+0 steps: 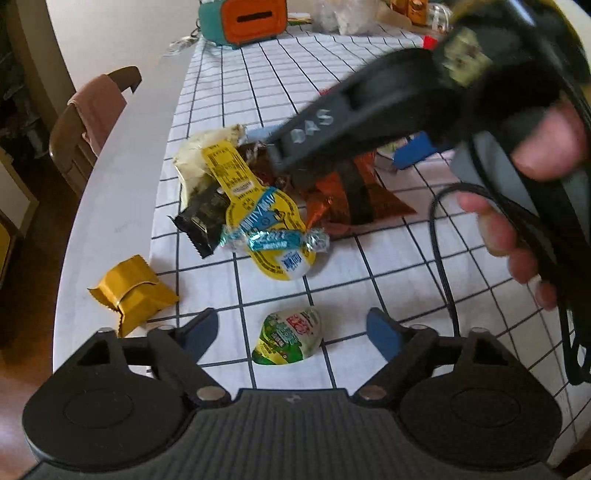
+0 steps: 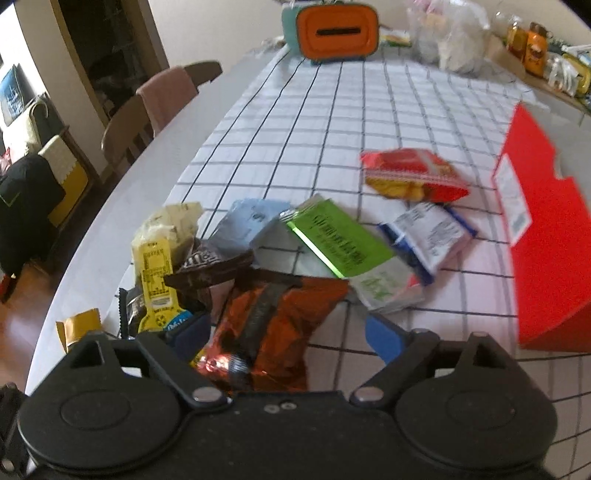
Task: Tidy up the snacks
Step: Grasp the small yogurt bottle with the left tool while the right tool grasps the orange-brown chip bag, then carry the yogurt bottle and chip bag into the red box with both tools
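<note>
A pile of snacks lies on the checked tablecloth. My left gripper (image 1: 291, 332) is open, its blue fingertips either side of a green and white jelly cup (image 1: 288, 338). A yellow jelly cup (image 1: 266, 225), a blue candy (image 1: 275, 240), a black wrapper (image 1: 199, 221) and a gold packet (image 1: 131, 293) lie beyond it. My right gripper (image 2: 288, 332) is open over an orange foil bag (image 2: 269, 332); in the left wrist view it (image 1: 284, 155) reaches into the pile from the right. A green packet (image 2: 340, 240), a red bag (image 2: 413, 177) and a blue and white packet (image 2: 430, 236) lie farther off.
A red box (image 2: 543, 251) stands at the right. An orange and teal case (image 2: 336, 31) sits at the table's far end with plastic bags and jars. A chair with a pink cloth (image 2: 162, 99) stands at the table's left edge. A black cable (image 1: 443, 258) hangs from the right gripper.
</note>
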`<state>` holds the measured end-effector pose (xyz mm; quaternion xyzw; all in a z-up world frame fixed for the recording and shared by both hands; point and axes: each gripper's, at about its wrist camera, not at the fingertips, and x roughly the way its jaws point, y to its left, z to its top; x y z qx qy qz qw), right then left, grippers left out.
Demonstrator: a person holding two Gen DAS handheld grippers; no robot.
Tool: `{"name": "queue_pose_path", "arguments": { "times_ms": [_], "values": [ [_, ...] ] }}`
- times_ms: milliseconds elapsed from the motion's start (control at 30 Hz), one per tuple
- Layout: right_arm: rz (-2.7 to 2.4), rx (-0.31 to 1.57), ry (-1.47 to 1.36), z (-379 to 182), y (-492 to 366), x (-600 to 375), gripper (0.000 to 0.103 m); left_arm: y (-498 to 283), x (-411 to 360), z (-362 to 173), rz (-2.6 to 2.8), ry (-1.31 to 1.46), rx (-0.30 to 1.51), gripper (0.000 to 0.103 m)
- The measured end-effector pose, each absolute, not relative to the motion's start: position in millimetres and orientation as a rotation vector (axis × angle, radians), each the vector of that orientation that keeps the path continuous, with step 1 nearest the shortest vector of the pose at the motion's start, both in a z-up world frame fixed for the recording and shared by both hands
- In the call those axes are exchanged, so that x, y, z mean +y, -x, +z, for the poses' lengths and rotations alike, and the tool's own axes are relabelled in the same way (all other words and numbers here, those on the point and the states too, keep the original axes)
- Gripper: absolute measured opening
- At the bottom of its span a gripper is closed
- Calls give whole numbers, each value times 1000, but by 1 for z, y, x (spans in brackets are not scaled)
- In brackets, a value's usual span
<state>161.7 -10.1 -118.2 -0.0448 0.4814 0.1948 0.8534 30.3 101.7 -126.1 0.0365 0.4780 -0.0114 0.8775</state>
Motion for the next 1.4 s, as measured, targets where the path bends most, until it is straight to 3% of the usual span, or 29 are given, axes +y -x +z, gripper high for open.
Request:
{"name": "queue_pose_path", "arguments": {
  "times_ms": [267,500,833,1400],
  "values": [
    [393,1076,79,-131,-171,-5,82,-32,102,-134,-35,-71,1017,59],
    [410,1100,26,-132,-170,-8,61,-30,102,-132,-43,-56,1014,35],
    [402,1078,-19,-127,-164,-25,45,-33,105,-131,-28,-36,1021,33],
    [364,1041,-124,-101,-146,-94,44,-27,103,-116,5,13,1021,33]
  ]
}}
